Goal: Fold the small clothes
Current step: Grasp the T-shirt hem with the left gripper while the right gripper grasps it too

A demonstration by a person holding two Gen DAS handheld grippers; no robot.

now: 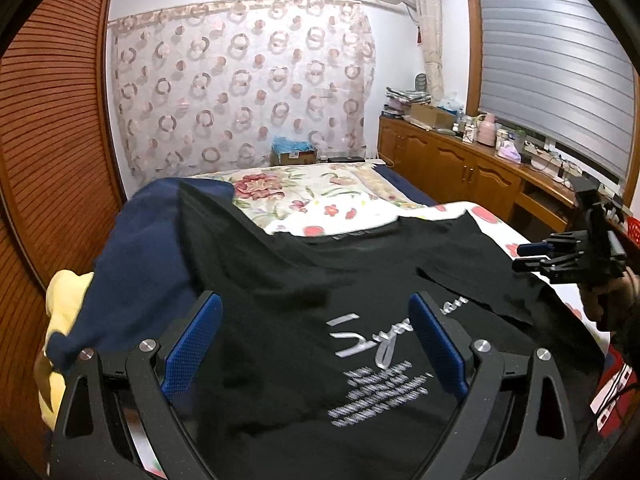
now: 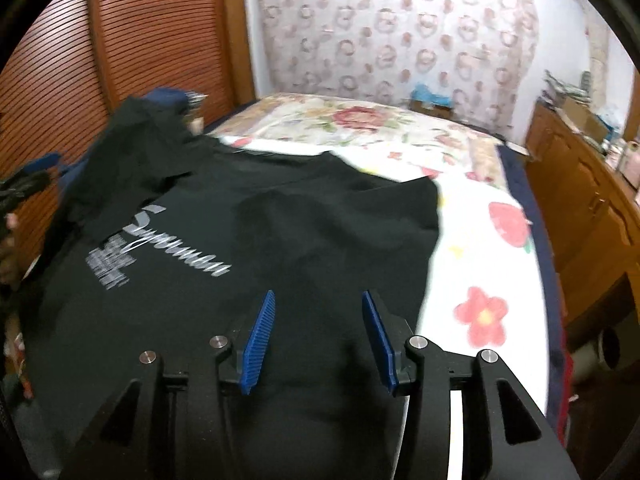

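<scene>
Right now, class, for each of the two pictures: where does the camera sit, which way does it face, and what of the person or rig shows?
Left wrist: sits on the left gripper, low over the black T-shirt, facing up the bed toward the curtain; the right gripper and hand show.
Right wrist: sits on the right gripper, facing up the bed; its open fingers show.
Shared: T-shirt, floral bedspread, curtain.

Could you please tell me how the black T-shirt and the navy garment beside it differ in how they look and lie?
The black T-shirt carries silver lettering; the navy garment shows none. The T-shirt is spread mostly flat across the bed, while the navy garment is bunched in a heap at its side, partly under the T-shirt's sleeve. Both are dark, unfolded clothes, and neither is gripped.
</scene>
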